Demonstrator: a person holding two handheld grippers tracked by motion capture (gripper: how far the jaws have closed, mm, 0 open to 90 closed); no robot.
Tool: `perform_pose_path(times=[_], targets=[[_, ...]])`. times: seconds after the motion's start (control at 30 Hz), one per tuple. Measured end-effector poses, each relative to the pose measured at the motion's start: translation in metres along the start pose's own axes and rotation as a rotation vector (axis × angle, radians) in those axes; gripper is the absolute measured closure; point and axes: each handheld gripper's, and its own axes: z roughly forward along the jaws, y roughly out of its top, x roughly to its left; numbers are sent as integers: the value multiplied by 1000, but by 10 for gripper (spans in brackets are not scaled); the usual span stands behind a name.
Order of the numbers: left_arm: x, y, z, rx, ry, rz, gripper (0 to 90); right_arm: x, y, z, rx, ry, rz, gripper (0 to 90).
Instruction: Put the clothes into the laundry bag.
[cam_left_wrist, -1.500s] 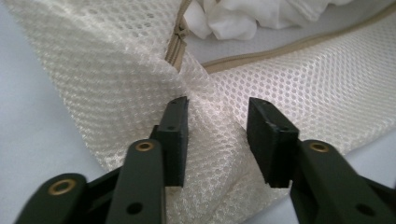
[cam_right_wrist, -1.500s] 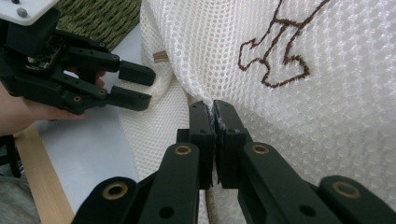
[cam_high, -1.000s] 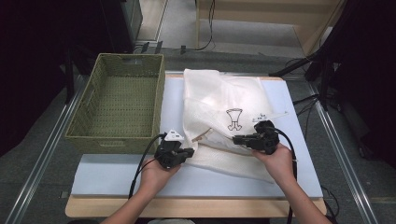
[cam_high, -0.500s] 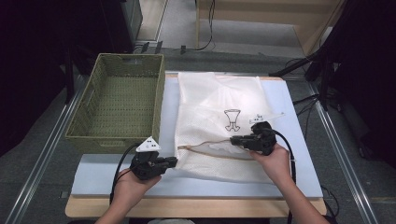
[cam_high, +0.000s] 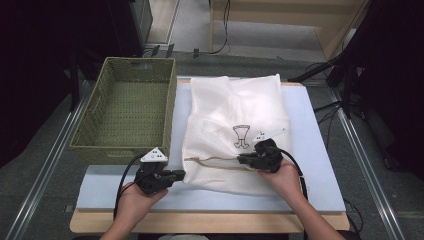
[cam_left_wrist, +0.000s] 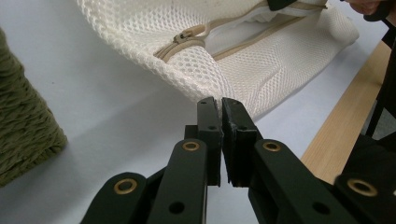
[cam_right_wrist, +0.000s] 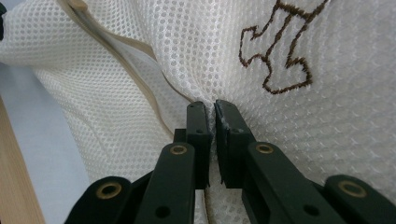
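The worktop (cam_high: 320, 165), covered by a pale blue mat, carries a woven green basket (cam_high: 125, 112) on its left and a white mesh laundry bag (cam_high: 235, 115) lying flat at its centre, just beside the basket. The bag bears a small brown embroidered motif (cam_high: 241, 136) and a beige zipper (cam_high: 210, 160) running across its near part; in the left gripper view the zipper pull (cam_left_wrist: 183, 36) sits at the bag's left end and the seam gapes partly open beyond it.

The bag looks light, soft and limp, so it would likely sag and bunch when lifted; a pinch of mesh beside the zipper, or the pull itself, seems the surest hold.

The right hand-held gripper (cam_high: 248, 160) rests low on the bag, its jaws pinched together on a fold of mesh near the motif. The left hand-held gripper (cam_high: 176, 175) lies at the bag's near-left corner, jaws drawn together with nothing visibly between them, tips at the mesh edge. Both forearms reach in from the near edge.
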Motion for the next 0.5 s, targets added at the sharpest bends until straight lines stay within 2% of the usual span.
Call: perform_pose_path(times=[0.1,0.27,0.37,0.5], targets=[[1,0,-1,-4,10,0,839,-4,-3,5,3,1,-7,824],[1,0,-5,-28,45,9,758,-3,-3,11,0,-6,-59,683],[2,0,-3,-25,66,14,689,-2,0,7,-13,5,-50,593],[2,-2,-1,-37,84,12,575,0,5,-1,-39,47,-46,486]])
